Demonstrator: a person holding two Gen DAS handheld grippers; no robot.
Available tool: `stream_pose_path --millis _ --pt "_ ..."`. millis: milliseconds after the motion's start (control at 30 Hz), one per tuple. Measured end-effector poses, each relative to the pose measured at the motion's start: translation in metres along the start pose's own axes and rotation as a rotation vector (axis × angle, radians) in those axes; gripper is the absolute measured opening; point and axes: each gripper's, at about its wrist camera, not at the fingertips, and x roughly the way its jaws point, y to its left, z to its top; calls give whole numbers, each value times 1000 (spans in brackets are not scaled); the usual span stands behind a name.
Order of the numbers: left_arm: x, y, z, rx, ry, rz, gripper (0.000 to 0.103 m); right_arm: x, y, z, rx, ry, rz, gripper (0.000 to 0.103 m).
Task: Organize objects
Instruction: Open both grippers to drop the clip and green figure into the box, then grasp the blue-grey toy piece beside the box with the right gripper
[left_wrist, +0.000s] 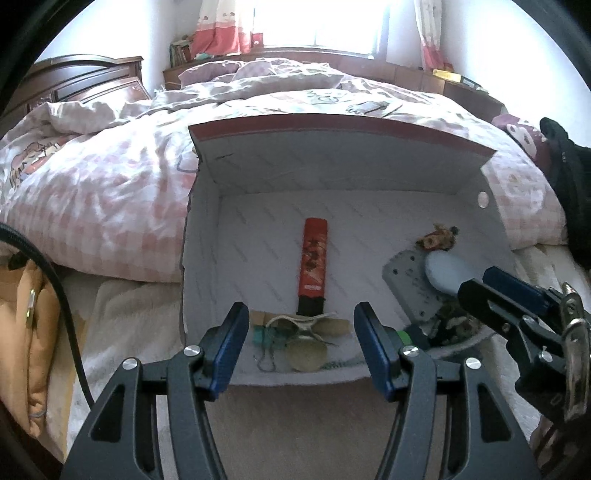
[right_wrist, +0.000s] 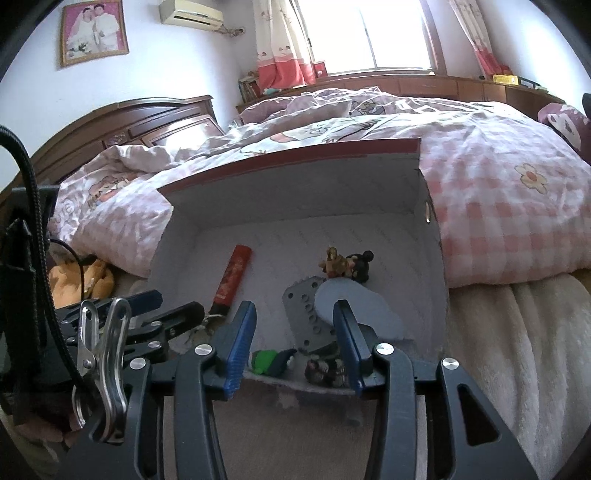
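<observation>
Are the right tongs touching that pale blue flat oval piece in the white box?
Cannot tell. In the left wrist view the right tongs overlap the pale blue flat oval piece; in the right wrist view one pad only overlaps its edge.

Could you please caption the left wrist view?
Open left gripper above a box holding a red case.

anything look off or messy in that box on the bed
Nothing spilled or broken. The box lies open on the bed, and its contents sit loose in no order: a red stick, a grey holed plate under a pale blue piece, and small figurines.
</observation>
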Motion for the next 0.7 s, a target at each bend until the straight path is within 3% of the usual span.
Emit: stream_pose_path --millis 467,700 --pt "-28 -29 -40 60 -4 -98 60 -34 -34 -36 57 49 -69 48" --pt "-16 -46 -60 88 41 -150 59 -28 -43 -51 94 108 -31 48"
